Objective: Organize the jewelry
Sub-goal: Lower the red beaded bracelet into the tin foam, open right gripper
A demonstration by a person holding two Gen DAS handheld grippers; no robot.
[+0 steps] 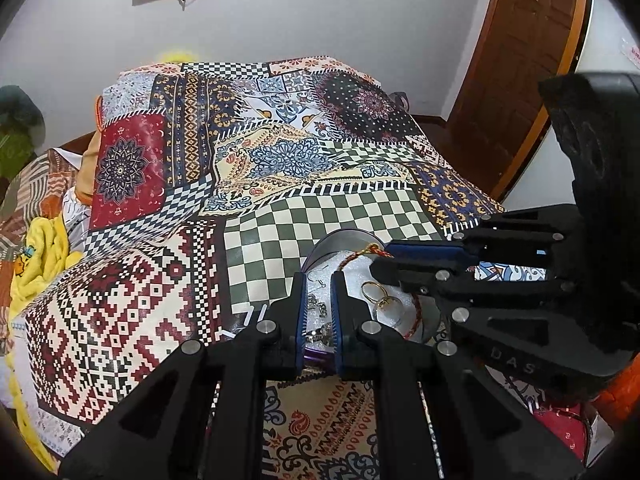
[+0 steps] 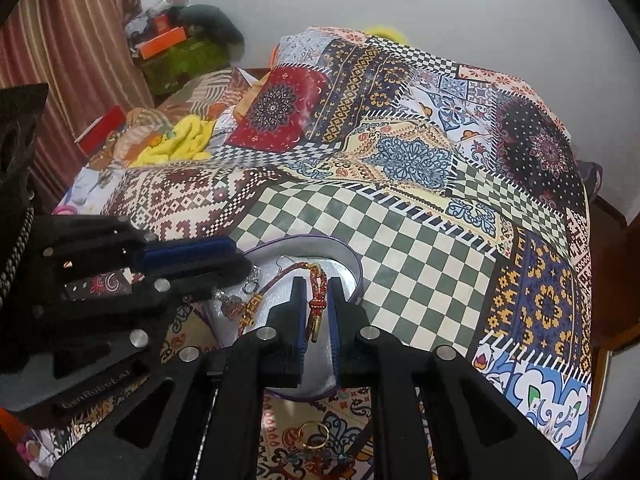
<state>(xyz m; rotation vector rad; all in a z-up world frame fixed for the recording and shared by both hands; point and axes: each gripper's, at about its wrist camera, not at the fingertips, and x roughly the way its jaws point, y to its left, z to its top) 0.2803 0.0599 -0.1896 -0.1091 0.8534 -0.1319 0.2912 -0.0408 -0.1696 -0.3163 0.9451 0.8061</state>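
A round purple-rimmed case with white lining (image 1: 352,270) (image 2: 352,264) lies on the patchwork bedspread. In it are a red-and-gold braided bracelet (image 2: 318,292) (image 1: 360,254), gold rings (image 1: 378,294) and silver earrings (image 1: 318,308) (image 2: 232,304). My left gripper (image 1: 320,280) hovers over the case's left part with the silver earrings between its slightly parted jaws. My right gripper (image 2: 318,284) is over the case with the bracelet's end between its narrow-set jaws; I cannot tell whether they touch it. Each gripper shows from the side in the other's view.
A gold ring (image 2: 314,434) lies on the bedspread in front of the case. A yellow cloth (image 2: 180,140) and a red box (image 2: 100,128) lie at the far left. A brown door (image 1: 516,60) stands at the right.
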